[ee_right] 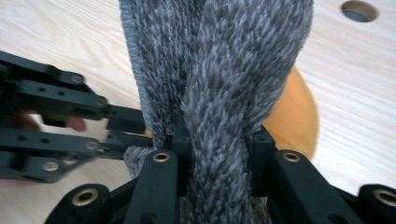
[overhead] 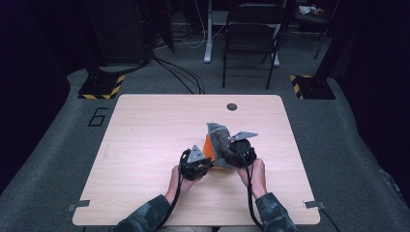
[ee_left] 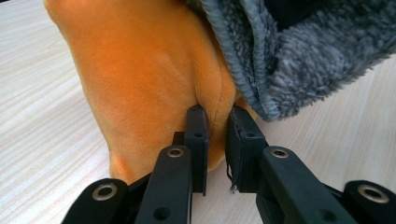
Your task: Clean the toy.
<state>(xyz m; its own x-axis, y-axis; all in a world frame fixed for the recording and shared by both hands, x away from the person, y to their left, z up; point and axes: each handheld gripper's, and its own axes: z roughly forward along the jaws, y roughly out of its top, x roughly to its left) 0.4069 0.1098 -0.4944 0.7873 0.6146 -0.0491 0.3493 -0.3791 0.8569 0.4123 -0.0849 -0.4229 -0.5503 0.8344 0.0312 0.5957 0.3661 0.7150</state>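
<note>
An orange plush cloth [overhead: 208, 146] [ee_left: 149, 79] [ee_right: 293, 114] and a fuzzy grey cloth [overhead: 218, 137] [ee_left: 299, 51] [ee_right: 219, 79] lie bunched together at the middle of the wooden table [overhead: 145, 145]. My left gripper [overhead: 203, 162] [ee_left: 217, 135] is shut on a fold of the orange cloth, its jaws pinching the fabric near the table top. My right gripper [overhead: 232, 150] [ee_right: 219, 144] is shut on a thick bunch of the grey cloth, which stands up between its jaws. The left gripper [ee_right: 126, 130] also appears at the left of the right gripper view.
A round hole [overhead: 231, 107] [ee_right: 357, 11] is in the table near its far edge. A folding chair [overhead: 251, 34] stands beyond the table. Cables run over the floor behind, and black-and-yellow stand feet [overhead: 101, 86] flank the far corners.
</note>
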